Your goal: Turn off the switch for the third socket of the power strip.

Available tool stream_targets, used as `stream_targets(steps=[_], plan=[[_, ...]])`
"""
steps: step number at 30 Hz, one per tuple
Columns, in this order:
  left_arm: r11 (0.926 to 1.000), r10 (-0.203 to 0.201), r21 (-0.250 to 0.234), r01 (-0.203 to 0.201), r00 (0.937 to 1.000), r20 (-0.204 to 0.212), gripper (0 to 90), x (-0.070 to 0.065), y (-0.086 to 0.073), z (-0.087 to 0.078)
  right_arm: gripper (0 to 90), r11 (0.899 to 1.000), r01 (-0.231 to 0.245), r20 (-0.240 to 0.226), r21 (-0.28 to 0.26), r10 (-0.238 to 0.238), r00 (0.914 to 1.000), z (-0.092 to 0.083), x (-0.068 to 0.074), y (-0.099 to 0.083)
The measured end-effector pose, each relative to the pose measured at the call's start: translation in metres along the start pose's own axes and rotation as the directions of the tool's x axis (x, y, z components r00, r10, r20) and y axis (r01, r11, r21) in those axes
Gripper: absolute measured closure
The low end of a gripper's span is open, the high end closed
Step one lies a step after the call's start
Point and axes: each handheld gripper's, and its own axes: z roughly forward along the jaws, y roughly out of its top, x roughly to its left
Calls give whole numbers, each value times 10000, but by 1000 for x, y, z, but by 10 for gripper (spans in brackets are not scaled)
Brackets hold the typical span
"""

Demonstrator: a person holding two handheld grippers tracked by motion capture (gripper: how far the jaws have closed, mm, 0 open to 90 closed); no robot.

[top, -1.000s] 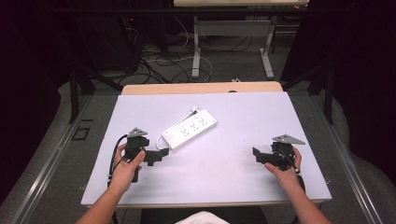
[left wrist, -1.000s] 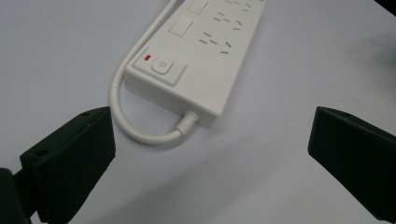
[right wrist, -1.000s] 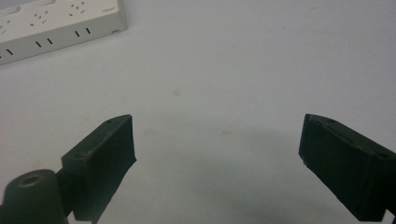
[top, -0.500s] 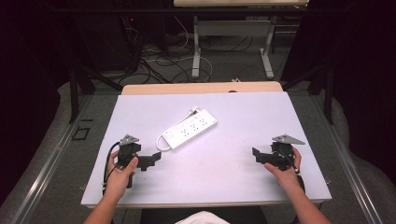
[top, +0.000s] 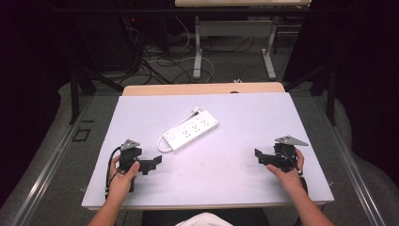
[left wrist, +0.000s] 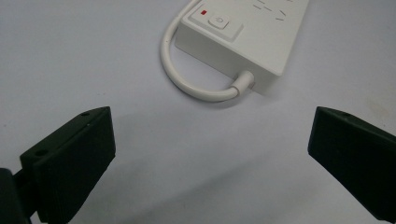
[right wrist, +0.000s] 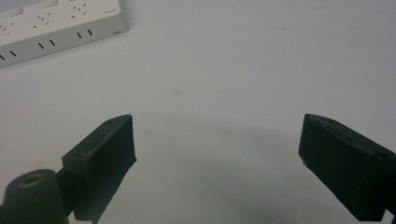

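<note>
The left gripper (top: 149, 165) has drawn back from the power strip (top: 189, 133) toward the table's (top: 244, 183) near edge, its jaws wide apart and empty. The right gripper (top: 261, 157) stays well apart at the right, also wide open and empty. The strip lies free in the middle, so a new reach seems needed.

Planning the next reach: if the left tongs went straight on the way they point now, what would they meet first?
Most likely the looped cable at the switch end of the white power strip, straight ahead of the open left tongs. Only bare table lies between them.

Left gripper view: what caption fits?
Open left gripper faces the power strip's switch end and looped cord.
</note>
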Motion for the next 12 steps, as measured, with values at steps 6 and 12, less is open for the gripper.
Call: stream_targets(steps=[6,12], plan=[[10000,-27,78,28,9999,-103,8,3,-1,1,102,10000,-6,18,-15,6,10000,0,-1,0],[9999,-81,58,83,9998,-196,8,5,-2,0,106,10000,-18,71,8,18,10000,0,-2,0]])
